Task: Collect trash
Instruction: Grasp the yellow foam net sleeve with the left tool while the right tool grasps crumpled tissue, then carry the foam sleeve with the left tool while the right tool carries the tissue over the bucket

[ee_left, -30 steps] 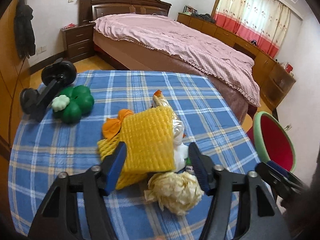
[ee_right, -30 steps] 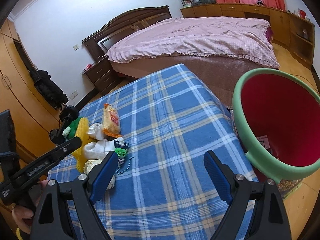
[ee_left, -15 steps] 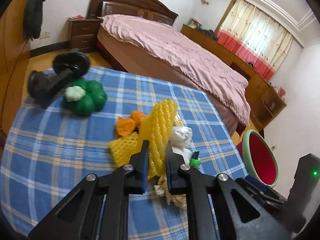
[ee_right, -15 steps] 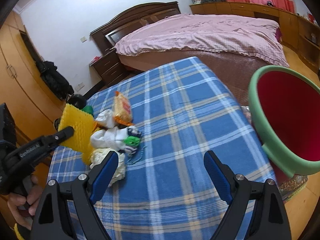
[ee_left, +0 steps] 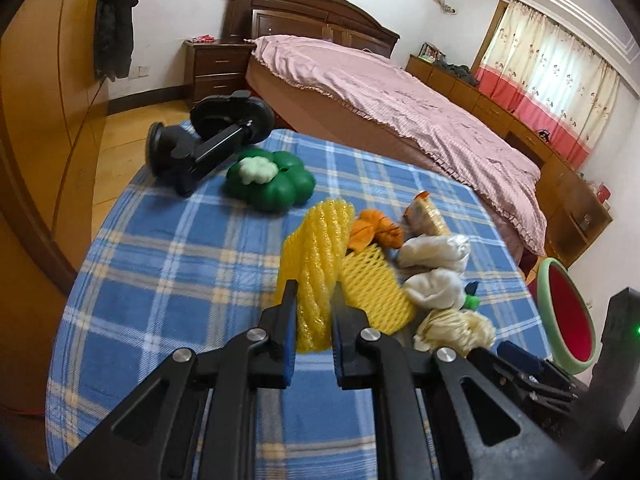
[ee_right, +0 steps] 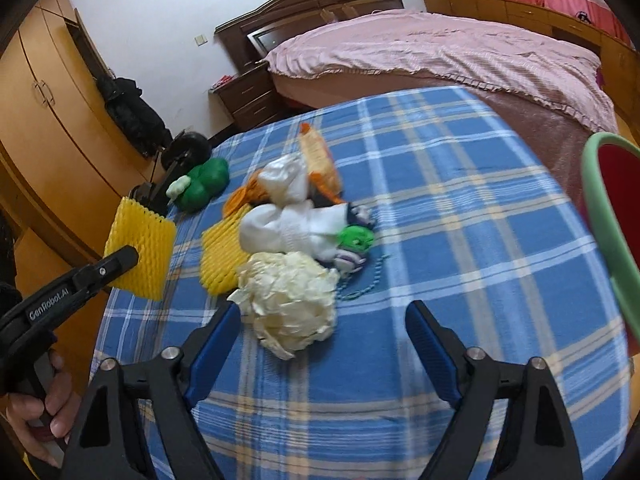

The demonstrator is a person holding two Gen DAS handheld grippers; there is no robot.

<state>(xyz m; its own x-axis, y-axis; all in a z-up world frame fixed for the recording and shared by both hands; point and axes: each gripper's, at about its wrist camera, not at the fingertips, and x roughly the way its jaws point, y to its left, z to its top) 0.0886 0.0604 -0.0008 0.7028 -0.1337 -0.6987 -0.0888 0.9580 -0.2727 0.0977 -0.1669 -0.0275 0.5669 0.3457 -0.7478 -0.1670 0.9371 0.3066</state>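
Observation:
My left gripper (ee_left: 314,322) is shut on a yellow foam fruit net (ee_left: 316,256) and holds it above the table; the net also shows in the right wrist view (ee_right: 140,248). A second yellow net (ee_left: 374,286) lies flat on the blue plaid table (ee_left: 168,264). Beside it lie orange peel (ee_left: 374,232), a snack wrapper (ee_left: 426,214), white tissue wads (ee_left: 436,252) and a crumpled cream paper ball (ee_right: 290,300). My right gripper (ee_right: 324,344) is open and empty just before the paper ball. The red bin with a green rim (ee_right: 608,216) stands off the table's right edge.
A green clover-shaped toy (ee_left: 272,182) and a black suction mount (ee_left: 212,136) sit at the table's far left. A small green toy with beads (ee_right: 354,240) lies among the trash. A bed (ee_left: 400,112) stands behind, wardrobes (ee_right: 52,128) to the left.
My left gripper closed on the yellow foam net and lifted it up and left off the pile. My right gripper moved left from the bin toward the paper ball, staying open.

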